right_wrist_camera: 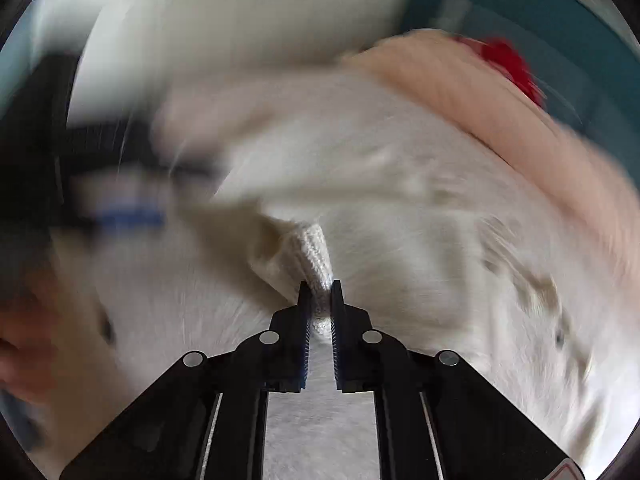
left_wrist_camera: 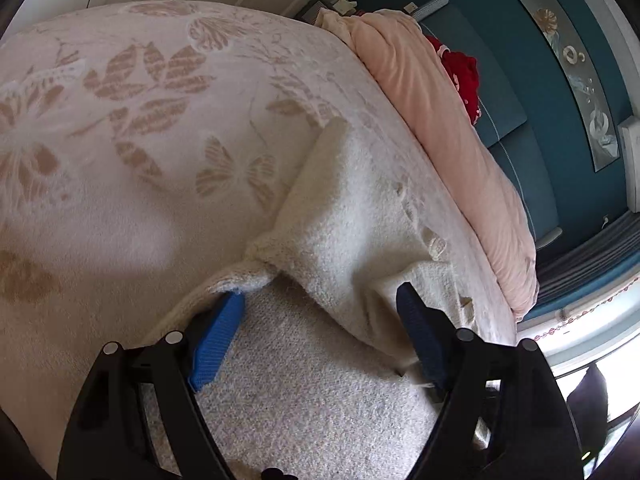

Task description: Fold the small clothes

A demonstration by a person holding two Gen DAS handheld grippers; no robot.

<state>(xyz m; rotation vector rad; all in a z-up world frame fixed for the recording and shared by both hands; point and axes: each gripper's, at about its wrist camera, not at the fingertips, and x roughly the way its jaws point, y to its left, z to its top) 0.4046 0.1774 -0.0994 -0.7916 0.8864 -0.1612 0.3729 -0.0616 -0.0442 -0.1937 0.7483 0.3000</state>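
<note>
Left gripper (left_wrist_camera: 320,316): jaws spread wide, blue pads far apart, gripping nothing. The left pad (left_wrist_camera: 218,340) has its tip tucked just under a raised, curled edge of the cream knit garment (left_wrist_camera: 352,216); the right pad sits against or just over a fold of the same fabric, and contact there is hard to confirm. Between the pads lies the flat near part of the garment, greyer in shade.

Right gripper (right_wrist_camera: 320,292): jaws nearly closed, clamped on a ribbed edge of the cream knit garment (right_wrist_camera: 316,252). The fabric bunches up out of the pinch and fans away to the far side.

Garment location: spread on the bed, on the pale pink leaf-patterned blanket (left_wrist_camera: 132,120), near edge under both tools, one panel running away toward the far right.

View differences:
- Left wrist view is sharp. It shows the blanket pattern, a peach duvet roll (left_wrist_camera: 448,132) along the far right edge of the bed, something red (left_wrist_camera: 464,76) behind it, a teal wall (left_wrist_camera: 532,60) and a long framed picture (left_wrist_camera: 576,80).
- Right wrist view is heavily motion-blurred. Only the pinch point is crisp. At its left a dark blurred shape with a blue streak (right_wrist_camera: 132,212) looks like the other tool, but I can't tell for certain.
</note>
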